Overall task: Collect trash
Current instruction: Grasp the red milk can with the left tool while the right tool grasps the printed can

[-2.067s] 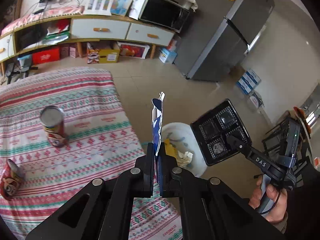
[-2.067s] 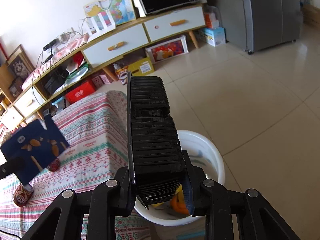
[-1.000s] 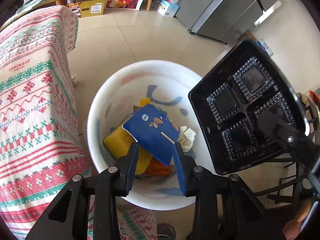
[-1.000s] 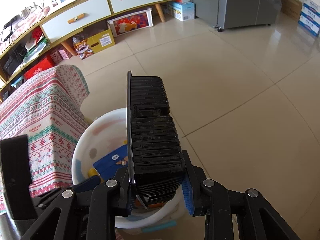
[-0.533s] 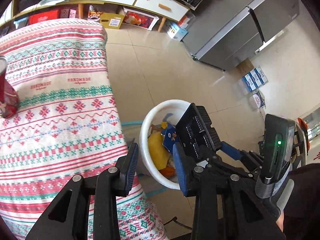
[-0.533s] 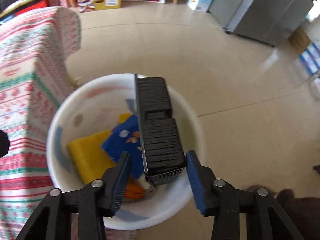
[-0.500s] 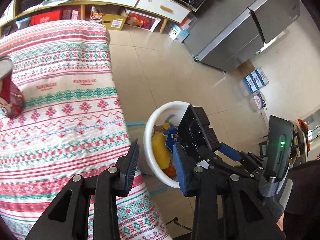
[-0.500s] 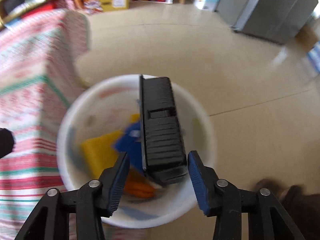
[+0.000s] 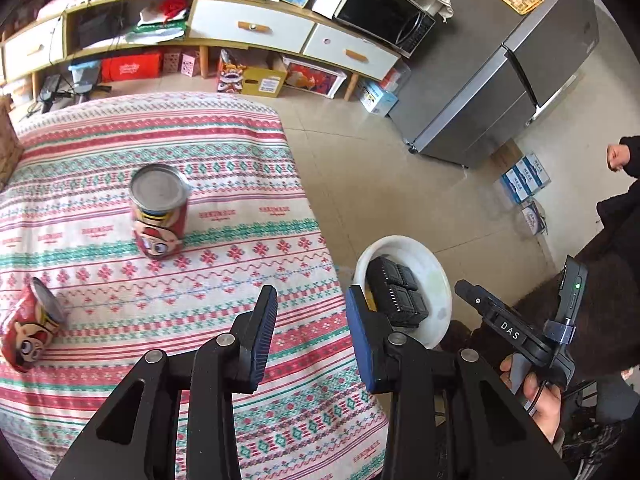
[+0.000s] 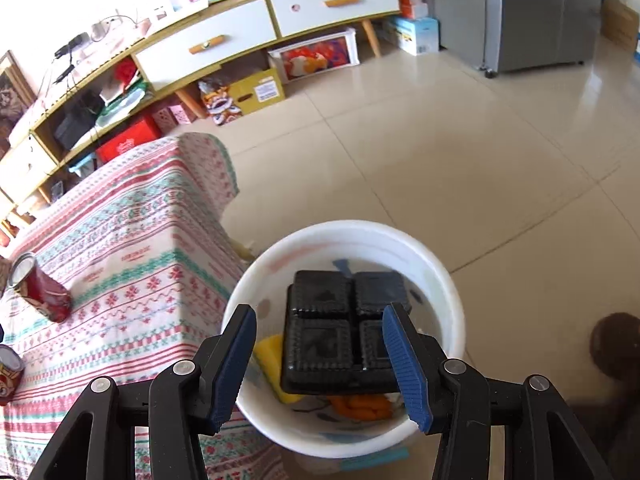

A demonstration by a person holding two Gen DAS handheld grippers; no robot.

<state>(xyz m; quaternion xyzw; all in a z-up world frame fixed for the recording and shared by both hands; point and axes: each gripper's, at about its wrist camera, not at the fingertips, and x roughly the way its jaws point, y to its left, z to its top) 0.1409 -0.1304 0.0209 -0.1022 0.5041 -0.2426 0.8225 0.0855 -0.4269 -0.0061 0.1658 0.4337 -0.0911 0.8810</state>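
Now both tools empty: left gripper (image 9: 308, 322) with jaws spread wide at lower centre of the left wrist view, nothing between them; right gripper (image 10: 324, 354) likewise wide apart at lower centre of the right wrist view, hanging above the white bucket (image 10: 448, 276). Black tray (image 10: 344, 328) lying inside that bucket, tilted on top of yellow (image 10: 270, 350) and orange scraps (image 10: 362, 404), clear of both pads. Two pieces of trash left on the patterned tablecloth (image 9: 224, 184): upright can (image 9: 159, 211) at centre left of the left wrist view, tipped can (image 9: 26, 330) on its side at the far left edge. Probable next step: reaching for one of those cans with the left tool. Risks, as a guess: round smooth can slipping or squirting out of flat pads if pinched off-centre; tipped can rolling across the cloth toward the table edge if nudged before being clamped; upright can toppling if clipped by one finger on approach; loose cloth bunching and dragging under a low sweep. Tray sitting high in the bucket, so a can dropped onto it might bounce or slide out over the rim. Hard to tell: whether the cans hold any liquid; how full the bucket is beneath the tray; whatever lies under the tray beyond the yellow and orange scraps. Lower bucket wall hidden behind the right tool; tipped can partly cut off at the frame edge.
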